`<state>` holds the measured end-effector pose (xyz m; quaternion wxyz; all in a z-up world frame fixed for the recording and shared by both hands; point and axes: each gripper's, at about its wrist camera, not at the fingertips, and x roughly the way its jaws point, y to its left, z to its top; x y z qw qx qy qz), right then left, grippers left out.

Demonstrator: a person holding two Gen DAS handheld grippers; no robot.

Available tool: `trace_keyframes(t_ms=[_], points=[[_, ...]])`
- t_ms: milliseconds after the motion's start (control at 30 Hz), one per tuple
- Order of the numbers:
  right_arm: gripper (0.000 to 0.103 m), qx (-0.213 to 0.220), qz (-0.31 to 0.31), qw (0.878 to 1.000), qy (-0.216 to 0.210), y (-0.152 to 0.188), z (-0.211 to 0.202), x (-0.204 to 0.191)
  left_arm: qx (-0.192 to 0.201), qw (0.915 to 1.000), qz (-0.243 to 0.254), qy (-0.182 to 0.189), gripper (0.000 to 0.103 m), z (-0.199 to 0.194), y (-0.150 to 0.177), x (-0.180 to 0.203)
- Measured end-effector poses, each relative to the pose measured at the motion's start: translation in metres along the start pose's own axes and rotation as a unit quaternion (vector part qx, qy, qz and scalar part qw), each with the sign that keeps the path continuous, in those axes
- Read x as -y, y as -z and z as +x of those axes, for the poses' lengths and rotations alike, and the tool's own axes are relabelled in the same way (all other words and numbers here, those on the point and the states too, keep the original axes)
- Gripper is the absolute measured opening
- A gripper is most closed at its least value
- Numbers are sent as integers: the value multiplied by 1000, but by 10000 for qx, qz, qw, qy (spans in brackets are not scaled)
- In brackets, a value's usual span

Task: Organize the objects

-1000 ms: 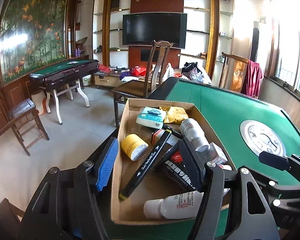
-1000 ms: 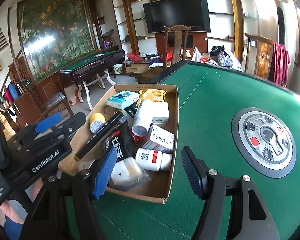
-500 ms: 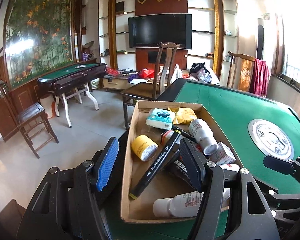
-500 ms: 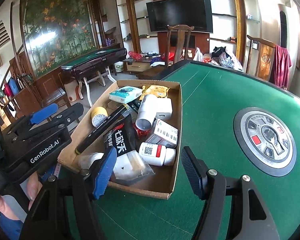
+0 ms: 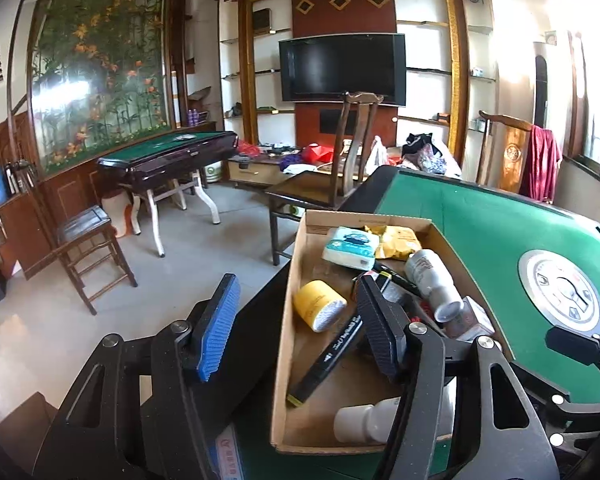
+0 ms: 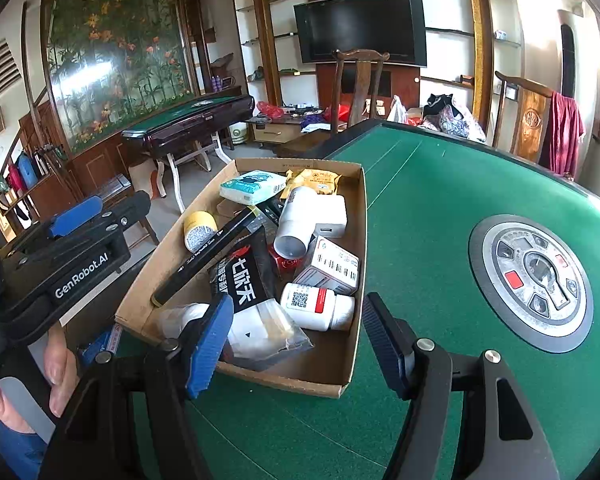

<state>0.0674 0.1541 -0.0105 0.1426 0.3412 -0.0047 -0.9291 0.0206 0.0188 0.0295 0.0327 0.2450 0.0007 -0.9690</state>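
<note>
Surface: green felt table [image 6: 420,208] with 1 round silver control panel [image 6: 534,276] set in it, at 3 o'clock of the box.
Box: 1 shallow cardboard box [image 6: 350,354] sits on the felt at the table's left edge, open-topped and crowded.
Near contents: 1 clear plastic pouch [image 6: 264,330] at the near wall, 1 black packet with white characters [image 6: 244,280] on it, 1 white pill bottle with a red band [image 6: 318,306] lying at 3 o'clock of the packet.
Middle contents: 1 long black marker [image 6: 204,256] slanting across the box, 1 yellow roll [image 6: 198,230] at 9 o'clock, 1 white carton with barcodes [image 6: 332,266], 1 white canister [image 6: 296,220] on its side, 1 white charger block [image 6: 332,216].
Far contents: 1 tissue pack [image 6: 252,188] and 1 yellow sachet [image 6: 314,180] against the far wall.
Left gripper [image 5: 300,328]: jaws apart, just narrowed a little, straddling the box's left wall with nothing pinched.
Right gripper [image 6: 296,342]: jaws apart over the box's near right corner, gripping nothing.
Room: 2nd green-topped table [image 6: 188,118] at 11 o'clock, 1 wooden chair [image 6: 358,80] and 1 dark television [image 6: 360,28] at 12 o'clock, 1 floral wall panel [image 6: 116,56] on the left.
</note>
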Motion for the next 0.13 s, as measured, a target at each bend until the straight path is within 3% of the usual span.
trace_keyframes(t_ms=[133], points=[[67, 1, -1, 10000, 14, 0, 0, 0, 21, 10000, 39, -38, 61, -1, 2, 1]])
